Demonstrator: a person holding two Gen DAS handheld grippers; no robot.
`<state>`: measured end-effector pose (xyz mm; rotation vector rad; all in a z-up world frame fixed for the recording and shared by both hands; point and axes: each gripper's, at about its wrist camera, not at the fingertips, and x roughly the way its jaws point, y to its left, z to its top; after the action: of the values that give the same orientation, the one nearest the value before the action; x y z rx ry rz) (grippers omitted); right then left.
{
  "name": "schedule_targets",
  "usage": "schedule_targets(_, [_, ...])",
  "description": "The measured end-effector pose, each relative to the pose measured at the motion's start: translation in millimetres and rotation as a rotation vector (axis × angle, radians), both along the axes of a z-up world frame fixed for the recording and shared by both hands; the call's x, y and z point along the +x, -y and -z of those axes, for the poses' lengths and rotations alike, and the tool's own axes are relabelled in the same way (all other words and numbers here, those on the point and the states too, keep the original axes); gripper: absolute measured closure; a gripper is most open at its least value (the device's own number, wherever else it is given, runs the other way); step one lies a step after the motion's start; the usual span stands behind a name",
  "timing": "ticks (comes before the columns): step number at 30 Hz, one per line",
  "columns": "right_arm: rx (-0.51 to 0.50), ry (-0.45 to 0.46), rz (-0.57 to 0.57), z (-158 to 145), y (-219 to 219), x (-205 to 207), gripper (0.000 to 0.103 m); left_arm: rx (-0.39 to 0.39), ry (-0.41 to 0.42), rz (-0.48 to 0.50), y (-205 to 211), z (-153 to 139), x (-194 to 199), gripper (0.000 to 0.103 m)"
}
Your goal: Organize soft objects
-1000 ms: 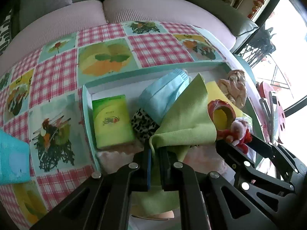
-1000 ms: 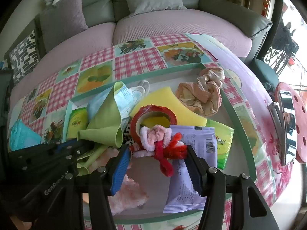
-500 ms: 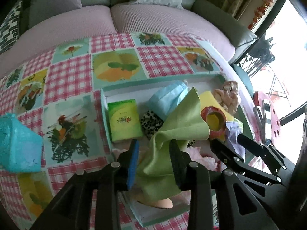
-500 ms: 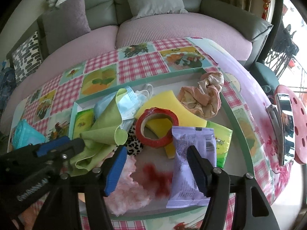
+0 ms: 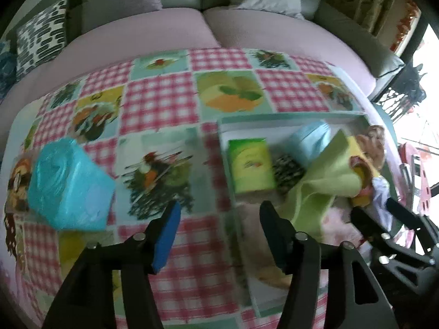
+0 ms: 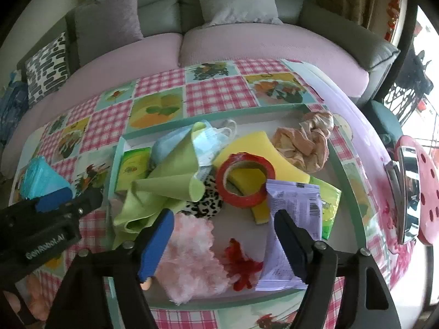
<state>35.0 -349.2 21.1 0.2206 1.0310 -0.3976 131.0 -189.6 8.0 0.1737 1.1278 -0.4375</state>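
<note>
A shallow tray with a green rim (image 6: pixel 338 170) holds a pile: a light green cloth (image 6: pixel 170 181), a blue face mask (image 6: pixel 208 139), a yellow sponge (image 6: pixel 247 148), a red tape roll (image 6: pixel 244 181), a fluffy pink piece (image 6: pixel 192 257), a red pipe-cleaner toy (image 6: pixel 241 263), a crumpled tan cloth (image 6: pixel 304 142) and a purple packet (image 6: pixel 293 219). My right gripper (image 6: pixel 222 235) is open and empty above the pink piece and the toy. My left gripper (image 5: pixel 219 233) is open and empty over the tablecloth at the tray's left edge (image 5: pixel 227 164). The green cloth (image 5: pixel 323 181) lies in the tray.
A blue plastic bag (image 5: pixel 68 186) lies on the checked tablecloth (image 5: pixel 159 101) left of the tray. A green box (image 5: pixel 251 164) and a leopard-print piece (image 6: pixel 205 203) lie in the tray. A pink sofa (image 6: pixel 260 44) is behind the table; a red perforated stool (image 6: pixel 422 192) stands right.
My left gripper opened, let go of the green cloth and swung left off the tray. My right gripper dropped the red pipe-cleaner toy into the tray and pulled back.
</note>
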Motion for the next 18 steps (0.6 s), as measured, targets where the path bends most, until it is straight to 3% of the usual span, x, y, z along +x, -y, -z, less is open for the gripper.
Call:
schedule_targets(4, [-0.012, 0.006, -0.018, -3, -9, 0, 0.007, 0.009, 0.010, -0.038, -20, 4, -5, 0.035])
schedule_targets(6, [-0.020, 0.012, -0.032, -5, -16, -1, 0.003, 0.012, 0.022, -0.062, -32, 5, -9, 0.025])
schedule_targets(7, [-0.022, 0.015, -0.038, -6, -19, -1, 0.002, 0.014, 0.026, -0.069, -37, 5, -11, 0.020])
schedule_targets(14, [-0.037, 0.025, -0.092, -10, -46, -7, 0.000, 0.025, 0.037, -0.129, -77, 10, -25, 0.018])
schedule_targets(18, [-0.037, 0.014, -0.118, -6, -58, -10, 0.000, 0.058, 0.044, -0.166, -100, 15, -35, 0.007])
